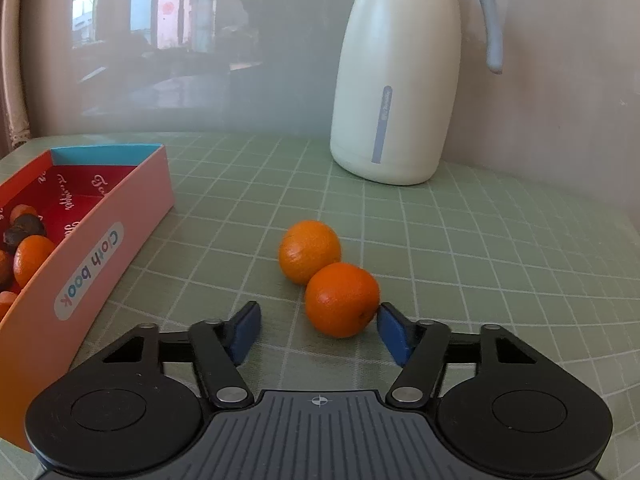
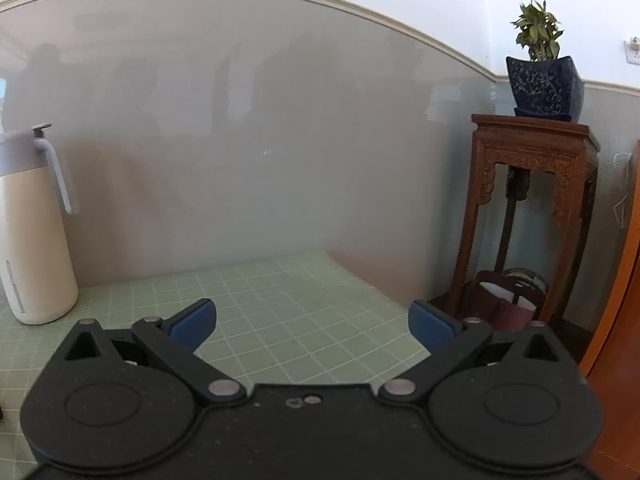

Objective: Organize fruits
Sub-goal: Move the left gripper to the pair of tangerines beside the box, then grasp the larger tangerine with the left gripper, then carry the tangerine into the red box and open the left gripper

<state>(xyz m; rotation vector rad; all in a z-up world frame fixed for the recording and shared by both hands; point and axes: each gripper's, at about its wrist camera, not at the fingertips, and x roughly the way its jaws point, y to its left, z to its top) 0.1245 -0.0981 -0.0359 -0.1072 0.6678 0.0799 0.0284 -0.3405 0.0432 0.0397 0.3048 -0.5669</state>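
- The left gripper, a black two-finger tool with blue pads, is seen partly open just above the green grid-patterned tablecloth.
- The nearer round orange fruit lies on the cloth between the blue pads. The right-hand pad is touching its side or just beside it; the left-hand pad stands clear of it, so no grip is formed.
- A second round orange fruit is located just behind the first, touching it.
- To the left, a long pink and orange cardboard box with a red lining is placed on the cloth. Several orange fruits and darker round pieces are contained at its near end.
- Further back, a cream insulated jug with a grey lid and handle stands upright near the wall.
- The right gripper is held wide open over bare cloth, with nothing between its fingers.
- Beyond the table's far corner, a carved brown wooden stand is seen carrying a dark blue patterned pot with a green plant.
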